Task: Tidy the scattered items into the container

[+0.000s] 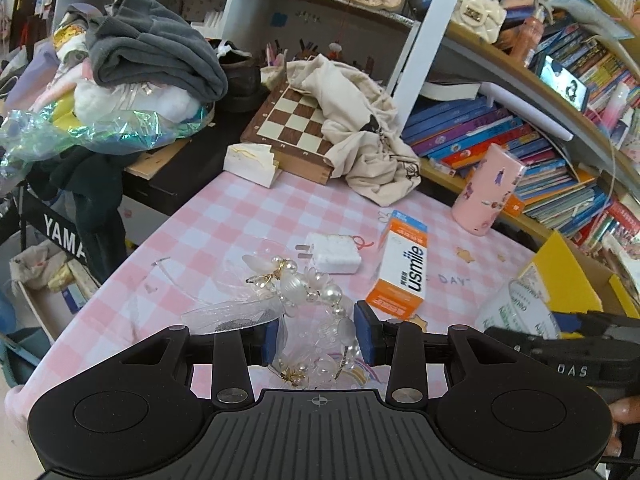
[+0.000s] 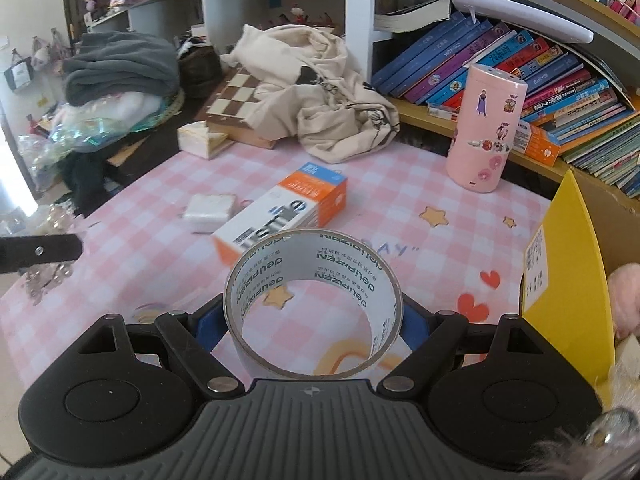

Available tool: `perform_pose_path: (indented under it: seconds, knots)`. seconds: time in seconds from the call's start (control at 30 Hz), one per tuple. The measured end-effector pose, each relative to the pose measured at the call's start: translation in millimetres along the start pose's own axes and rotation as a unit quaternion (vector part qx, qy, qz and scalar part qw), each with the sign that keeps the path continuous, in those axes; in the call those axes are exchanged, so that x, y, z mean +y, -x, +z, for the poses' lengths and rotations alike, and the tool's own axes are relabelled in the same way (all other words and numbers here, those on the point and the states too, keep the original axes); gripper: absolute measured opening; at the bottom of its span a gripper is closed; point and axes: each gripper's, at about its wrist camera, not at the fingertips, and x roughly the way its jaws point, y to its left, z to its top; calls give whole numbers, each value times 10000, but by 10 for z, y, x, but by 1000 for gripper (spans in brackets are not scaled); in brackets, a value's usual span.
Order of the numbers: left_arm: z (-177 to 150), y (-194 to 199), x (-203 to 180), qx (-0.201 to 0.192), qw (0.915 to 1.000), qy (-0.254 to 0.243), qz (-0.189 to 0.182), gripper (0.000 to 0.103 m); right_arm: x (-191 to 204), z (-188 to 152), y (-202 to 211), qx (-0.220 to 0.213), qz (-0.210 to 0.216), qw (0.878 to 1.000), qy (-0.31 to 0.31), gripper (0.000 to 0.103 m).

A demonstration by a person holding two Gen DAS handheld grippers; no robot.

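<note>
The left gripper [image 1: 320,338], with blue pads on black fingers, pinches a glossy pearl-and-clear-bead hair ornament [image 1: 308,304] with gold wire and a sheer white ribbon, lifted above the pink-and-white checked tablecloth [image 1: 224,220]. The right gripper [image 2: 314,320] clamps a wide roll of clear tape [image 2: 314,304] by its outer sides (printed cardboard core facing the camera), its jaws spread broad around the ring. On the cloth lie a matte white charger plug [image 1: 334,254] and, just beside it, a rectangular orange-and-white carton [image 1: 402,266]. A smooth pink cylindrical tumbler with stickers [image 2: 486,128] stands near the bookshelf. The yellow cardboard box [image 2: 568,264] sits at the table's right edge.
</note>
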Motion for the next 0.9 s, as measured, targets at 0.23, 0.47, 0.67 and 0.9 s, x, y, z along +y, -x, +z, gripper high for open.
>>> perform_pose_path:
  seconds: [0.23, 0.47, 0.67, 0.9]
  knots:
    - [-122, 167, -83, -13, 9998, -160, -110, 37, 164, -169, 176, 48, 137, 9999, 72, 84]
    - [-183, 316, -97, -50, 9996, -226, -144, 37, 288, -262, 328, 8, 245, 9996, 124, 84]
    - [-281, 374, -174, 23, 9989, -343, -333, 37, 242, -415, 527, 17, 101, 9999, 49, 84]
    - [-343, 398, -306, 99, 9968, -548, -579, 37, 227, -535, 644, 26, -48, 10000, -40, 84]
